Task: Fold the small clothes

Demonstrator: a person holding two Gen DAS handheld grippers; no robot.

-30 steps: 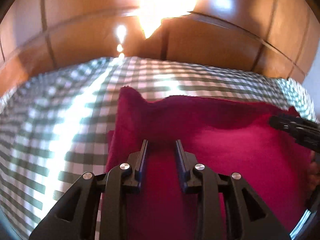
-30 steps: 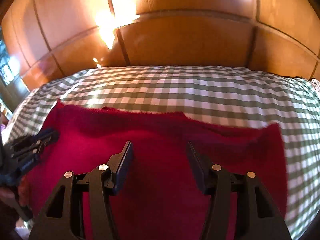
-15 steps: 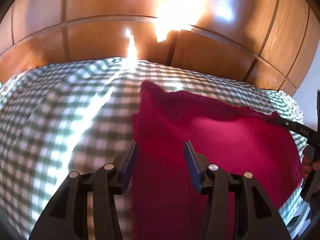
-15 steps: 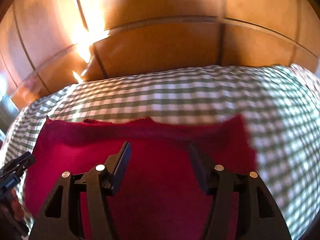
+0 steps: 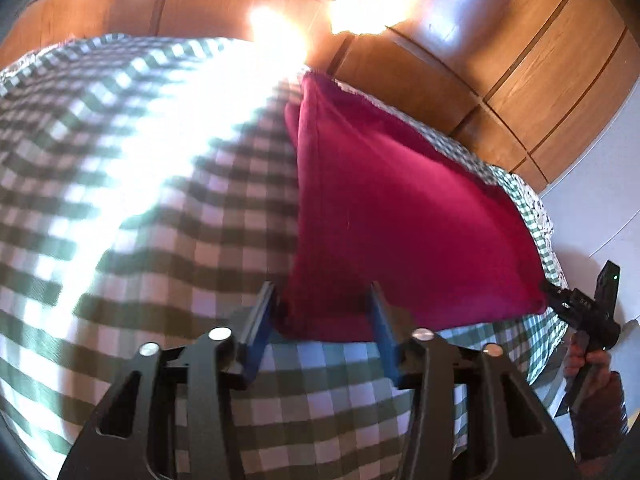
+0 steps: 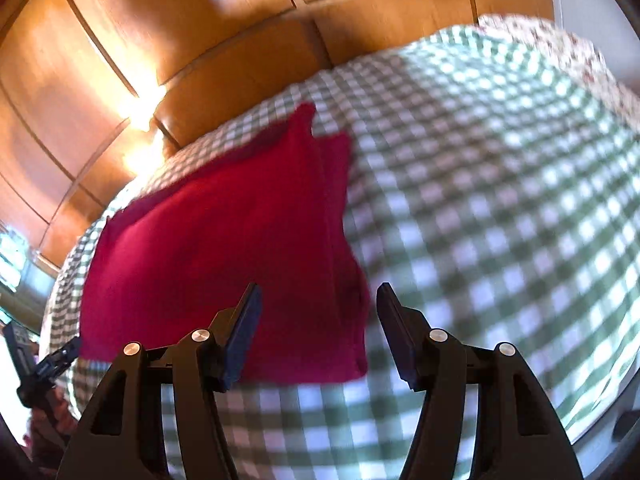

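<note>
1. The red cloth (image 5: 400, 216) lay flat on the green-and-white checked cover (image 5: 120, 240), folded over on itself, with a doubled edge showing along its far side in the right wrist view (image 6: 224, 248).
2. My left gripper (image 5: 322, 312) hung over the cloth's near left corner. The corner sat between my two fingers (image 5: 260, 320), but the pads did not press on it; my jaws were closing with a gap on each side.
3. My right gripper (image 6: 318, 320) hung over the cloth's near right corner. Its jaws stood apart and released, the cloth's edge falling between them without either pad touching that I could see.
4. From the left wrist view, my right gripper appeared small at the right rim, just off the cloth's near right corner, with my hand (image 5: 596, 392) wrapped round its handle.
5. From the right wrist view, my left gripper (image 6: 60, 356) showed at the left rim beside the cloth's other near corner.
6. The checked cover spread wide around the cloth, bright with glare on the left.
7. Beyond the cover stood glossy wooden panels (image 6: 200, 40), catching light.
</note>
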